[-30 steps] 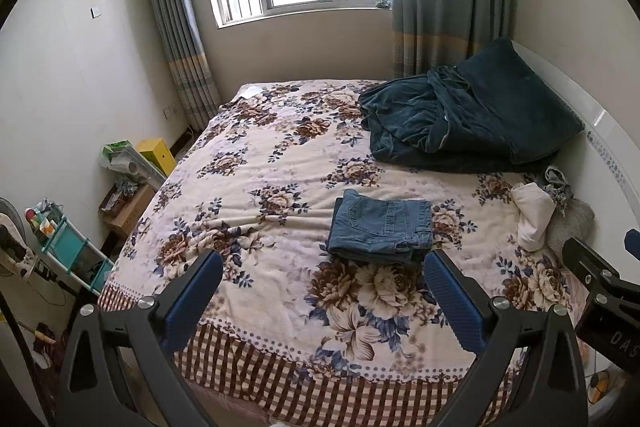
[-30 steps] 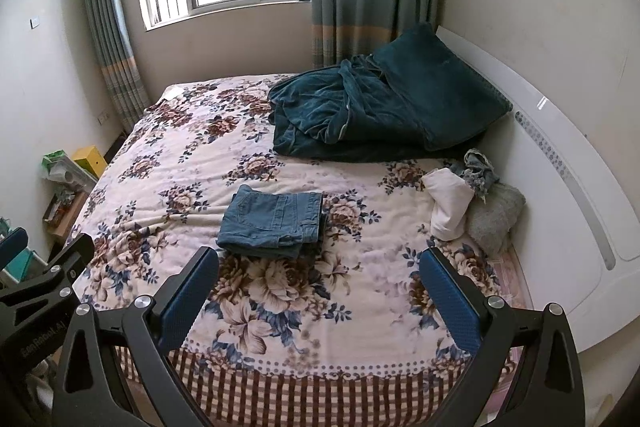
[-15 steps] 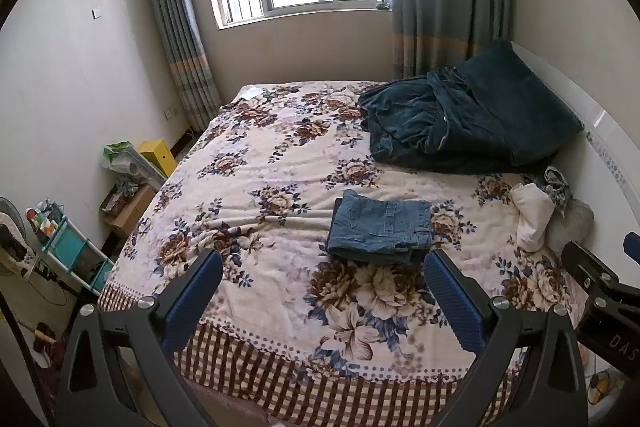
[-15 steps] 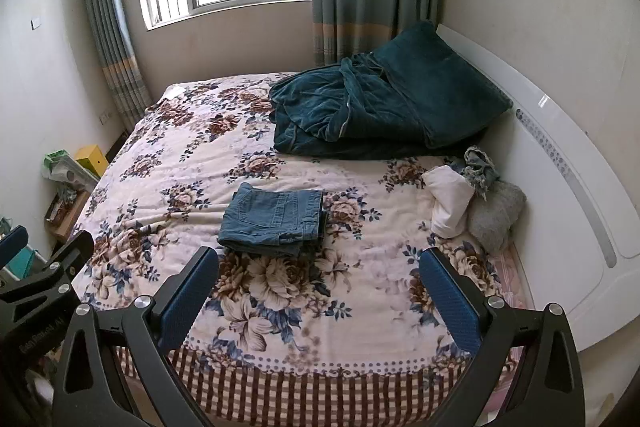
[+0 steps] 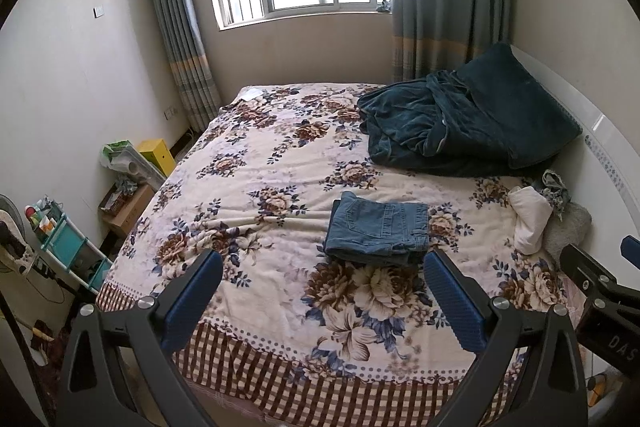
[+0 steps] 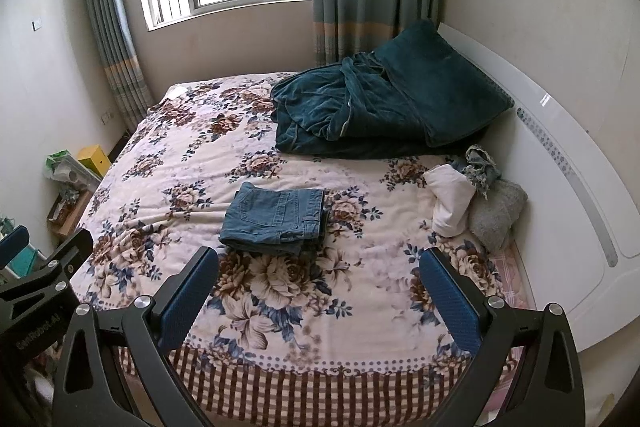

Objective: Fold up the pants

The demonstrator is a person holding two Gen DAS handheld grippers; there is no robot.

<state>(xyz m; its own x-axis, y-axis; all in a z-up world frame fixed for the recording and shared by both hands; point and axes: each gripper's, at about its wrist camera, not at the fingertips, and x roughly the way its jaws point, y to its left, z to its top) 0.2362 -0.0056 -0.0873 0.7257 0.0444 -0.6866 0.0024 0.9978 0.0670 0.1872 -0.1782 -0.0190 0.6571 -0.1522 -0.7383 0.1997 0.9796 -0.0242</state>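
Note:
A pair of blue denim pants [image 5: 378,229] lies folded into a compact rectangle on the floral bedspread [image 5: 272,187], near the bed's middle; it also shows in the right wrist view [image 6: 276,219]. My left gripper [image 5: 322,291] is open and empty, held back over the bed's foot edge, short of the pants. My right gripper [image 6: 318,287] is open and empty too, at the same distance. Each gripper shows at the edge of the other's view: the right one [image 5: 600,291] and the left one [image 6: 40,267].
A dark teal blanket and pillow [image 5: 460,123] lie at the far right by the white headboard [image 6: 560,147]. A white cloth [image 6: 450,203] and grey items [image 6: 496,211] sit by the headboard. Shelves and boxes [image 5: 132,163] stand along the left wall.
Both views have drifted slightly; the pants sit a little lower in frame. The pants lie still and both grippers stay open.

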